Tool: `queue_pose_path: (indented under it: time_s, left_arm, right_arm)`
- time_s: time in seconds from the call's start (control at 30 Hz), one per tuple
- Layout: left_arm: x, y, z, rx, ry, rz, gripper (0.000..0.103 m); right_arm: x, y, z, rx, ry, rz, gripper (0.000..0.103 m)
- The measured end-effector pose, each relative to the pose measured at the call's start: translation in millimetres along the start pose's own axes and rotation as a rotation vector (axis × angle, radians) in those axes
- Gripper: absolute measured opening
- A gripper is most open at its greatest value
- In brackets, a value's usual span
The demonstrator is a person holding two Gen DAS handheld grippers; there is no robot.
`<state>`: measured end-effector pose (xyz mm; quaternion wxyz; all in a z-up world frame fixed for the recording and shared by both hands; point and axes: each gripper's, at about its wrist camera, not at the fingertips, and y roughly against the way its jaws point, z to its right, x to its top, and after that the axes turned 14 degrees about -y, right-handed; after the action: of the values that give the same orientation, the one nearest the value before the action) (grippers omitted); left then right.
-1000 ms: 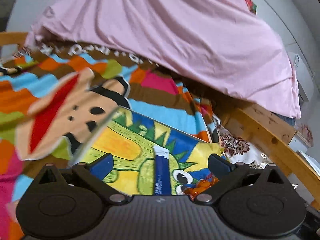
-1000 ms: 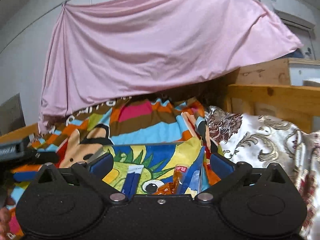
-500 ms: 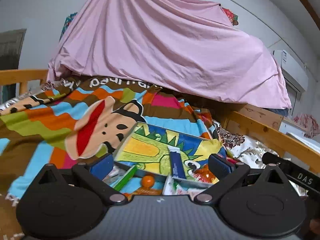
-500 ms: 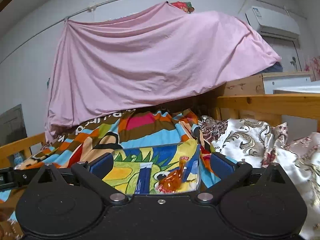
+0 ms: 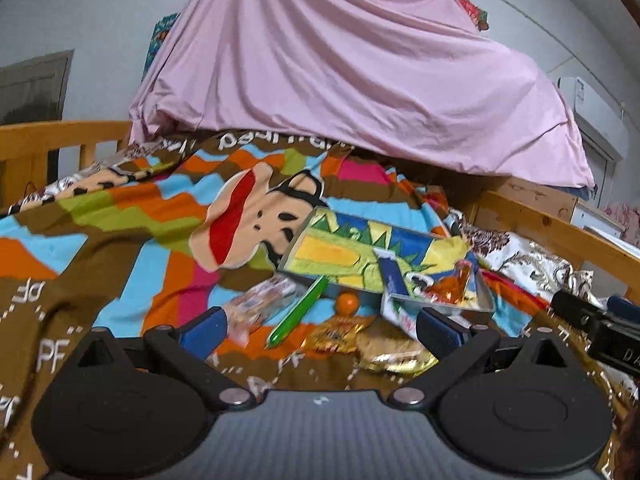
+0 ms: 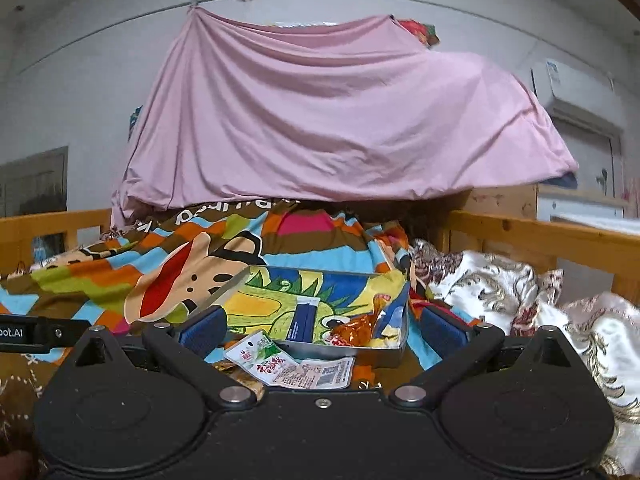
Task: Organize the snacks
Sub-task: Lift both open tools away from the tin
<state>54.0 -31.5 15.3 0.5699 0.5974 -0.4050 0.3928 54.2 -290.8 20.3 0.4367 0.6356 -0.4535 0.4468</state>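
Observation:
A dinosaur-print tray (image 5: 320, 250) (image 6: 394, 350) lies on the striped bedspread. It holds a blue packet (image 5: 390, 276) (image 6: 303, 322) and an orange wrapped snack (image 5: 450, 286) (image 6: 354, 330). In front of it lie a clear packet (image 5: 260, 304), a green stick (image 5: 298, 312), an orange ball (image 5: 347, 303), a gold-orange packet (image 5: 334, 334), a gold packet (image 5: 396, 352) and white sachets (image 6: 288, 364). My left gripper (image 5: 320, 328) is open and empty above the loose snacks. My right gripper (image 6: 320, 330) is open and empty, before the tray.
A pink sheet (image 5: 360, 80) hangs behind the bed. Wooden bed rails (image 5: 560, 232) (image 6: 540, 236) run along the right and left (image 5: 60, 136). A floral satin quilt (image 6: 500, 292) lies to the right. The other gripper shows at the right edge (image 5: 600, 328).
Both grippers have pulled back and away from the tray. The loose snacks in front of the tray have come into view. Both jaws stay open.

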Motion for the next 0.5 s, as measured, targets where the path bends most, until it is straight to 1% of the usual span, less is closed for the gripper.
queue_pose_path:
  time_s: [0.13, 0.23, 0.33, 0.5]
  left_arm:
    - [-7.3, -2.2, -10.9, -0.007, 0.003, -0.055, 0.103]
    - [-12.1, -7.7, -17.2, -0.012, 0.006, -0.089, 0.103]
    - [-15.8, -12.5, -22.2, -0.012, 0.018, -0.112, 0.103]
    - [-19.0, -17.7, -29.2, -0.012, 0.012, -0.131, 0.103]
  right_arm:
    - [-6.2, -7.2, -6.9, 0.004, 0.048, -0.050, 0.102]
    - [-13.2, -16.7, -13.1, -0.004, 0.090, -0.111, 0.102]
    - [-20.5, -27.6, -17.1, -0.001, 0.107, -0.191, 0.102]
    - [-37.8, -50.6, -24.1, 0.012, 0.132, -0.359, 0.102]
